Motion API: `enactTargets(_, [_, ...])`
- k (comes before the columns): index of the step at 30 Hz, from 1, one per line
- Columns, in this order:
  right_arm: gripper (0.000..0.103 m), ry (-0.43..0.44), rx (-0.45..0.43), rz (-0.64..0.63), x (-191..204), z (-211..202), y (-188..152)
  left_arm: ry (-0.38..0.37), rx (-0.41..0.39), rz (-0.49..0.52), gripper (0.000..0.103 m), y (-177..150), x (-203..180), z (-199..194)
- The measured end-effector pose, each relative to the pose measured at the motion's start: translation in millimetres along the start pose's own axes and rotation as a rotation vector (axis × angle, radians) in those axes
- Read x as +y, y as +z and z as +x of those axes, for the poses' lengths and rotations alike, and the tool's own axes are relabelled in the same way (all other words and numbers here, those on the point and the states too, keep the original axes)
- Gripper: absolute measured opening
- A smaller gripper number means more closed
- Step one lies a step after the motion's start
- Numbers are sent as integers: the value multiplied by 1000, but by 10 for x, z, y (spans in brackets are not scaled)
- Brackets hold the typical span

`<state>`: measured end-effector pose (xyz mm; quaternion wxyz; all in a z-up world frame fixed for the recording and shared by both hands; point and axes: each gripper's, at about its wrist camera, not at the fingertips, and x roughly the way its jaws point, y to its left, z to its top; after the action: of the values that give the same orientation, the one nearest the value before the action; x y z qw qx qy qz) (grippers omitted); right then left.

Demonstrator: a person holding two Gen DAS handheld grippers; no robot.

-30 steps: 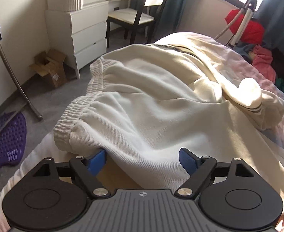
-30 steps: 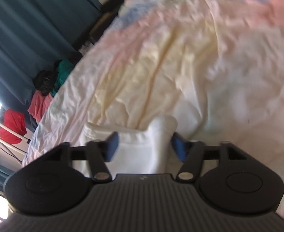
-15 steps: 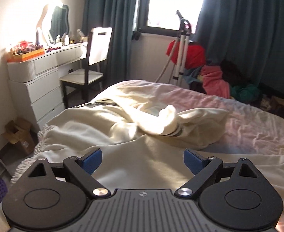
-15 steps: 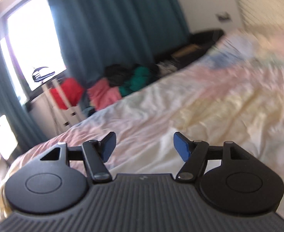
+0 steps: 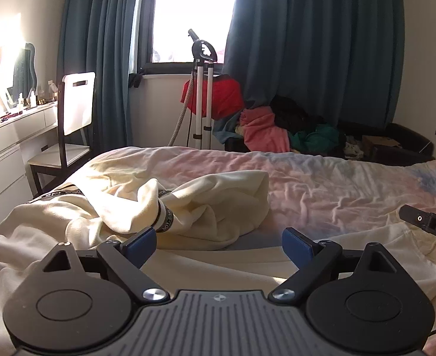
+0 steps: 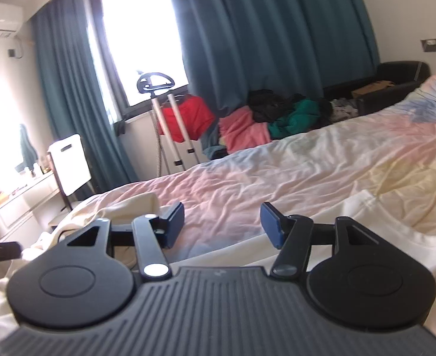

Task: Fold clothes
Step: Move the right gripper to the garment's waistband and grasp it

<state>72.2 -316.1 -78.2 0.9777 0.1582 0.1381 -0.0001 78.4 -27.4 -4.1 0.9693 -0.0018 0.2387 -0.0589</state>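
Both grippers empty: your left gripper and right gripper have jaws spread, gripping nothing. Cream sweatshirt lies bunched on the bed, ahead-left of the left jaws, long axis roughly left-right. Left is nearer. Cuff band lettering not readable.

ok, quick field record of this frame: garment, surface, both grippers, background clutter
garment: cream sweatshirt, crumpled and partly bunched, striped cuff showing
surface: bed with pastel sheet, wrinkled
left gripper: open, empty, above the sweatshirt's near edge
right gripper: open, empty, above the bed, cream fabric below it
background: clothes pile by teal curtains, white chair, garment steamer at window
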Motion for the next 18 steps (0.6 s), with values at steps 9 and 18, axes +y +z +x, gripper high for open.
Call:
enactTargets(9, [51,68,9,-79,326,111,-229,2,-11,50,93,-200,16,-25])
enactTargets(18, [58,138,104,-30,279,335,-354,-4,-83,-8,94,-178,138,-289])
